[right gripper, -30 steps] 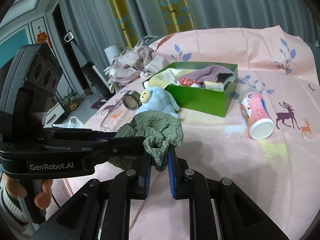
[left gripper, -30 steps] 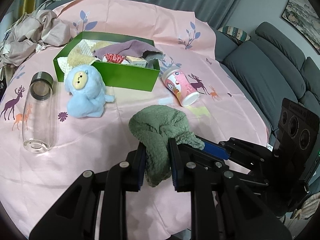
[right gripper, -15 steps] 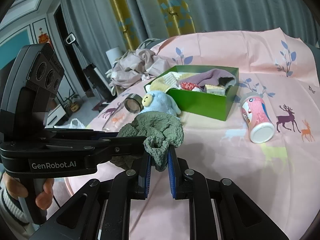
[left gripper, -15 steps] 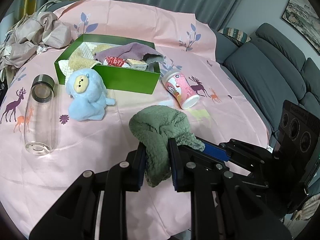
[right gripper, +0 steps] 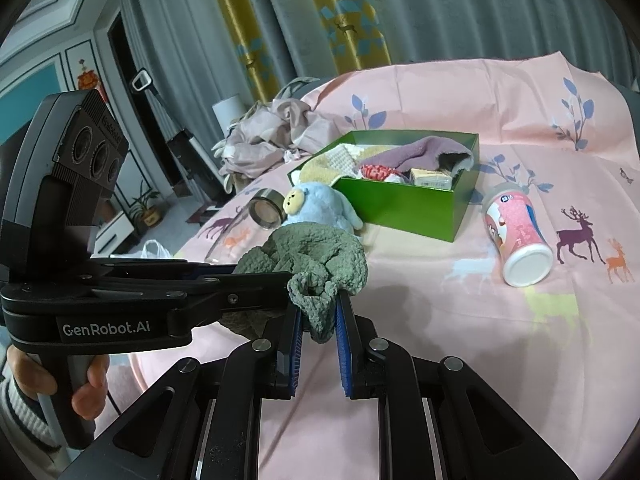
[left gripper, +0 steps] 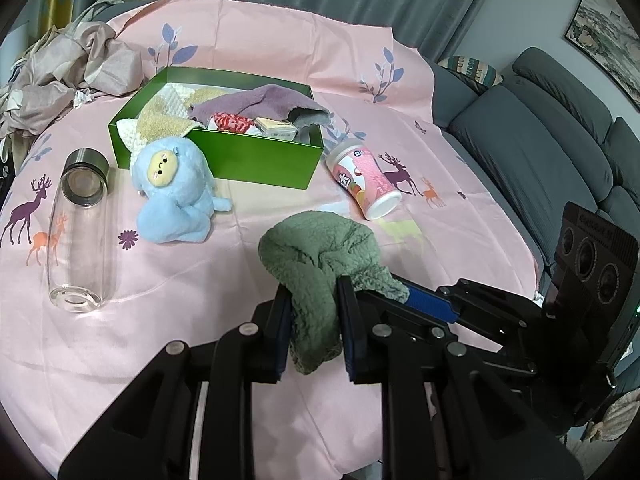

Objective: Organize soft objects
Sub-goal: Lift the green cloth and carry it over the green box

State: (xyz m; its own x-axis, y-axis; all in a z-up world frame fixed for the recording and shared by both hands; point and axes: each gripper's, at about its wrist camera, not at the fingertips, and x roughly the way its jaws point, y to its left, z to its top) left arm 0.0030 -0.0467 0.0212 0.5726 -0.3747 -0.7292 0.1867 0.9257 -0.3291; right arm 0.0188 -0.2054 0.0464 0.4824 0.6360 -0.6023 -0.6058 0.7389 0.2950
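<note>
— Both claws have the green cloth (left gripper: 318,258) now. The left claw (left gripper: 314,300) is pinching one bunched end, and the right claw (right gripper: 319,312) is pinched on another fold, so the cloth hangs between them above the pink tabletop (left gripper: 180,320).

— Where does it go?

— I'd guess the green box (left gripper: 256,160) further back, where a purple towel (left gripper: 260,106) and other soft bits already lie. To do it well, I'd keep both pinches firm, carry it over the blue plush toy (left gripper: 174,192) without brushing it, and let go only once the cloth is past the box wall. The glass bottle (left gripper: 80,232) and the pink cup (left gripper: 364,178) lie on their sides to either side, so a low swing could roll them.

— Anything different from a second ago?

— Hardly. Both grips look the same and the cloth has the same shape. The box and plush sit just slightly lower in the left view, nothing more.
</note>
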